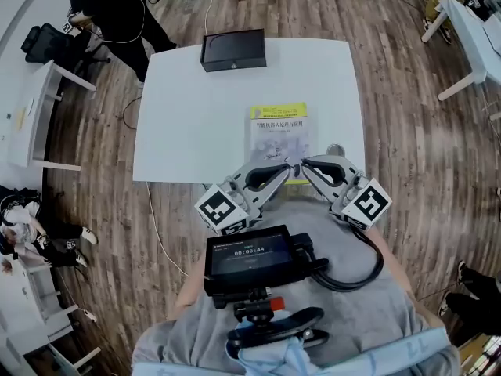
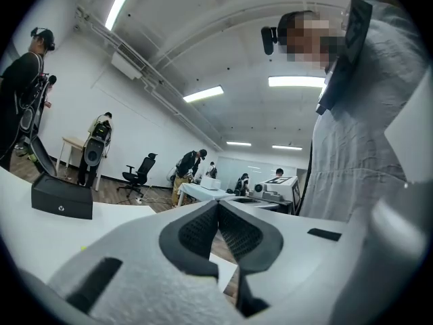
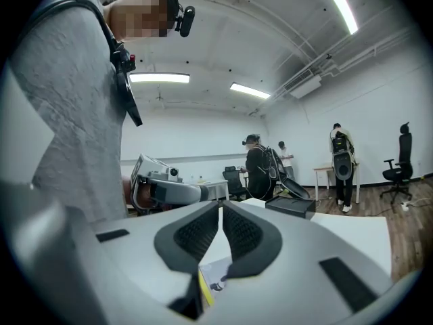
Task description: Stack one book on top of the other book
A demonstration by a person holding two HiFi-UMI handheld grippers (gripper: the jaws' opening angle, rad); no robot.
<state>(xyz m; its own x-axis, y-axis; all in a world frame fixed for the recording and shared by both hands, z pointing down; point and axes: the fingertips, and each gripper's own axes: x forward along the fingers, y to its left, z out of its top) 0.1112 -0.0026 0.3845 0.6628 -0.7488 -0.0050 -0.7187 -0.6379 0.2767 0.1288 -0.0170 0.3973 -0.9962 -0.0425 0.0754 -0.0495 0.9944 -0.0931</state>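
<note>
Left gripper point(image 1: 290, 165), right gripper point(image 1: 305, 164) at pale grey, yellow-topped book point(image 1: 279, 131)

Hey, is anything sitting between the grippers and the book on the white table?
Nothing visible does. The left gripper and right gripper, jaws shut, meet at the near edge of the book. The black box sits apart at the far edge of the table.

White table point(image 1: 188, 124) lies open across its left half, black box point(image 1: 233, 50) blocks the far edge, book point(image 1: 279, 131) lies flat front right, bare top between them.
</note>
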